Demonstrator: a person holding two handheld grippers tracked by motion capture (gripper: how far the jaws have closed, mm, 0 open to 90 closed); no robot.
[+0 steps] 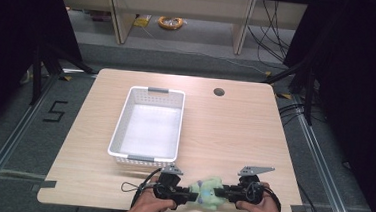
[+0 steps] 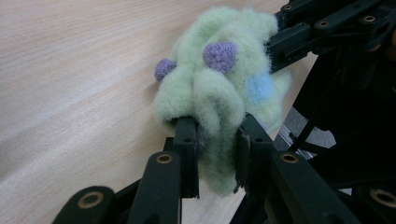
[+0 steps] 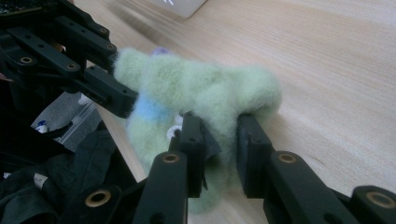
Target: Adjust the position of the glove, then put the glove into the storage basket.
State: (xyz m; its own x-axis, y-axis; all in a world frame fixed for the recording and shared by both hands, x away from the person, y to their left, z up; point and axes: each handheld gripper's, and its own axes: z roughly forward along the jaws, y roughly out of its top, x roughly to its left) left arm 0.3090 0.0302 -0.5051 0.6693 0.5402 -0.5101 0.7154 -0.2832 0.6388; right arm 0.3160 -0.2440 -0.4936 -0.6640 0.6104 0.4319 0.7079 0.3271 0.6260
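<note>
At the near edge of the bench (image 1: 224,133), a fluffy green toy (image 1: 209,192) is held between the two claws. The left claw (image 1: 190,194) is seen clamped on one end of the toy (image 2: 219,93), with the soft pile squeezed between its black jaws; the right claw (image 1: 219,192) is clamped on the other end (image 3: 201,93) in the same way. Both claws are gripped by the person's hands, which come in from the bottom of the high view. Purple bumps and a blue patch are seen on the toy in the left gripper view, where the right claw (image 2: 275,44) is seen at the toy's far side. Whether the toy rests on the bench or is lifted just clear cannot be told. Farther off, left of the middle of the bench, a white basket (image 1: 119,131) is stood, well apart from the toy. Beyond it, near the far edge, a round hole (image 1: 219,92) is seen in the bench top.
</note>
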